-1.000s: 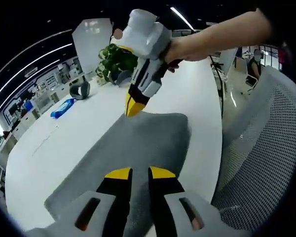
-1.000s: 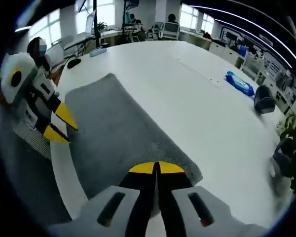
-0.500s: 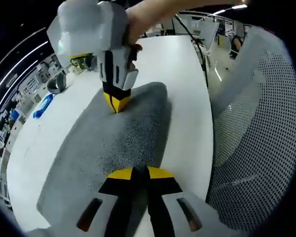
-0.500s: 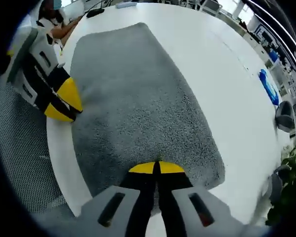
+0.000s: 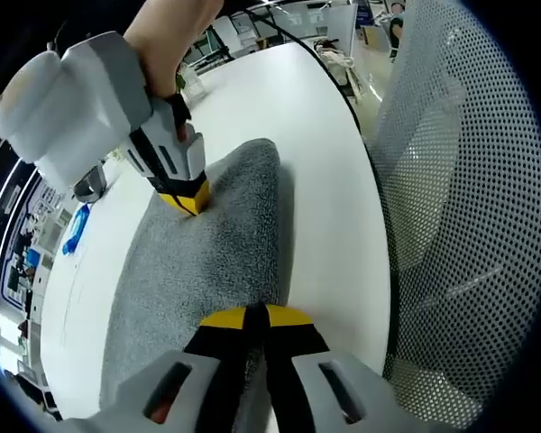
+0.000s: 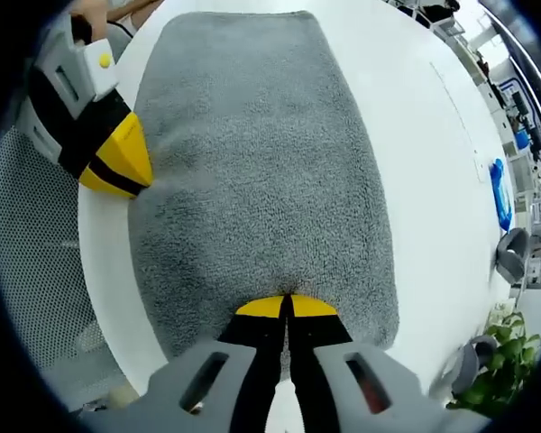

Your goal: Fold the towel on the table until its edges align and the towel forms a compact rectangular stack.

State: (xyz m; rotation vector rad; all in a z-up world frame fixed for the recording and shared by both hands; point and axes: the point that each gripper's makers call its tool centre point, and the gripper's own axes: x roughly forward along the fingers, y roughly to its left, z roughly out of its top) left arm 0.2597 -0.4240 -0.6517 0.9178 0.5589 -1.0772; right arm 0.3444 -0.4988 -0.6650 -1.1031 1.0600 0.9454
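- The left gripper (image 5: 256,316) sat nearest in its own view, its yellow tips pressed together over the near edge of the grey towel (image 5: 212,262). It looked pinched on that edge, probably to carry it across for a fold.
- The right gripper (image 6: 286,306) was set the same way in the right gripper view, its tips meeting with no gap on the towel's (image 6: 252,171) near short edge. I judged it clamped on the cloth, so the two could lift their holds together.
- The towel lay flat on the white table (image 6: 415,135), running away from the right gripper along the table's curved rim. It showed no crease that I could make out, so the fold seemed barely begun.
- In the left gripper view the right gripper (image 5: 185,198) was planted on the towel further along, held from above by a person's hand (image 5: 167,32). In the right gripper view the left gripper (image 6: 122,167) met the towel's side edge by the table rim.
- A mesh chair back (image 5: 460,207) stood just off the table edge beside the towel.
- Well beyond lay a blue object (image 6: 503,194), a dark rounded object (image 6: 514,255) and a green plant (image 6: 503,361), all apart from the towel and clear of the fold.
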